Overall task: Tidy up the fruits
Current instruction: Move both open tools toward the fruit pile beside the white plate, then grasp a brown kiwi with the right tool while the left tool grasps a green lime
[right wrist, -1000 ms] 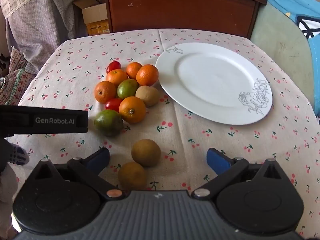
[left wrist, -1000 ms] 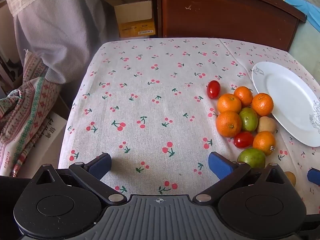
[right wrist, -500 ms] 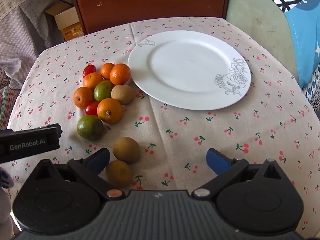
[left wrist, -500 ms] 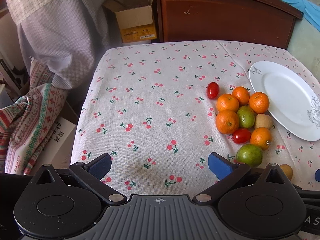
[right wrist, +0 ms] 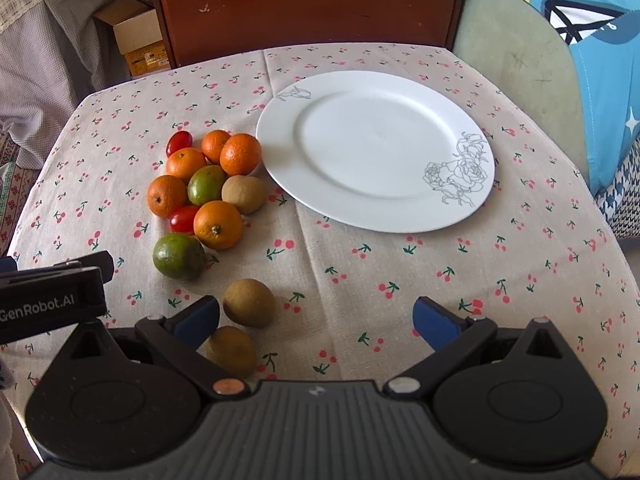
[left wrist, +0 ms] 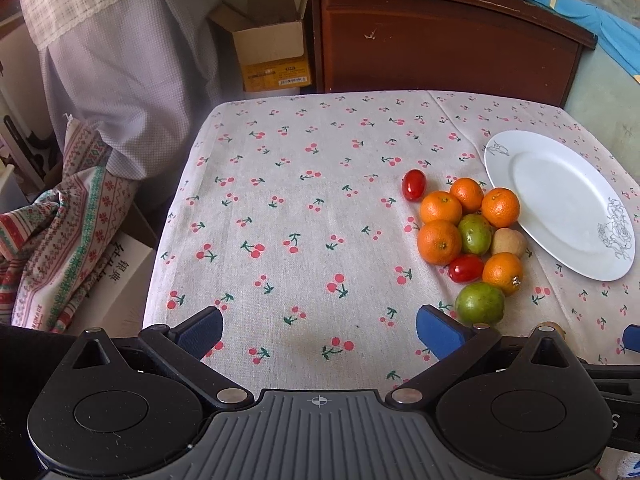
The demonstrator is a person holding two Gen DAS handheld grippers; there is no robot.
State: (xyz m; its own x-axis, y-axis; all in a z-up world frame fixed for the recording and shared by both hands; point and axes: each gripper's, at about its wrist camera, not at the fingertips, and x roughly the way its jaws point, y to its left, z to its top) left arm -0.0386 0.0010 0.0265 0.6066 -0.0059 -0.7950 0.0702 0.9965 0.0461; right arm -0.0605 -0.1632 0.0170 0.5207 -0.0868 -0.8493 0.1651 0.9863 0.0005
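On the counter (right wrist: 520,264), under a cherry-print cloth, the white plate (right wrist: 376,152) sits bare; the fruit pile (right wrist: 204,192) lies just left of it, touching its rim, with two brown fruits (right wrist: 248,302) apart nearer the camera. Right claw (right wrist: 316,316): jaws wide apart, holding nothing, the nearest brown fruit beside its left finger. Left claw (left wrist: 320,328): likewise apart, empty. Recommend centring over one loose fruit before closing, gently.

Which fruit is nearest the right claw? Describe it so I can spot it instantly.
Start at the white plate and come toward the camera past the fruit cluster. Two brown fruits lie apart from it; yours is the nearer brown fruit, beside the right claw's left finger.
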